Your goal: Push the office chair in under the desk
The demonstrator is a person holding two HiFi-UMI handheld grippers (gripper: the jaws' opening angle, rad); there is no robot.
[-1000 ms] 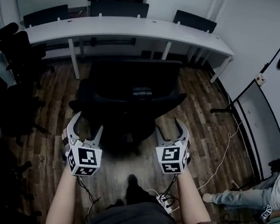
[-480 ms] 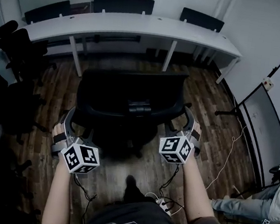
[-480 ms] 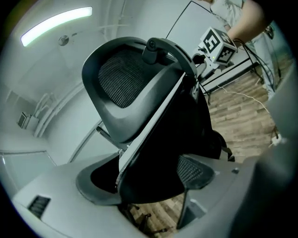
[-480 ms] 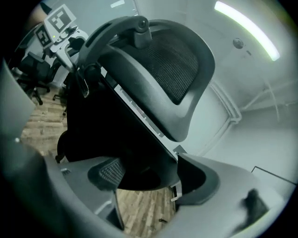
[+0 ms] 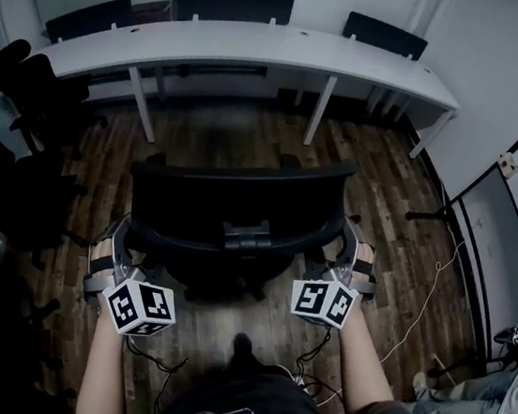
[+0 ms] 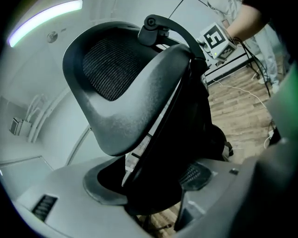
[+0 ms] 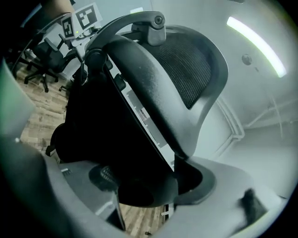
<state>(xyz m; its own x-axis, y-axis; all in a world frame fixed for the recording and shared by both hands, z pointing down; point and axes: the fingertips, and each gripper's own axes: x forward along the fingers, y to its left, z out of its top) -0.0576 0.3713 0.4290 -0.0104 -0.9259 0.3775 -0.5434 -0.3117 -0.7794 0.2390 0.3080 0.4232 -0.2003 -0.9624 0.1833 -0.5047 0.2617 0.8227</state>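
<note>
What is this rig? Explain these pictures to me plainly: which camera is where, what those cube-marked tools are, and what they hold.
No robot: a person holds a two-jaw tool in each hand. The head view looks down from the person's head; the other two cameras ride on the tools. The left gripper and right gripper straddle the office chair at its backrest's side edges. The left jaws have just closed slightly, the right opened; both stand wide, not visibly clamped. The white desk lies ahead, across the wood floor.
</note>
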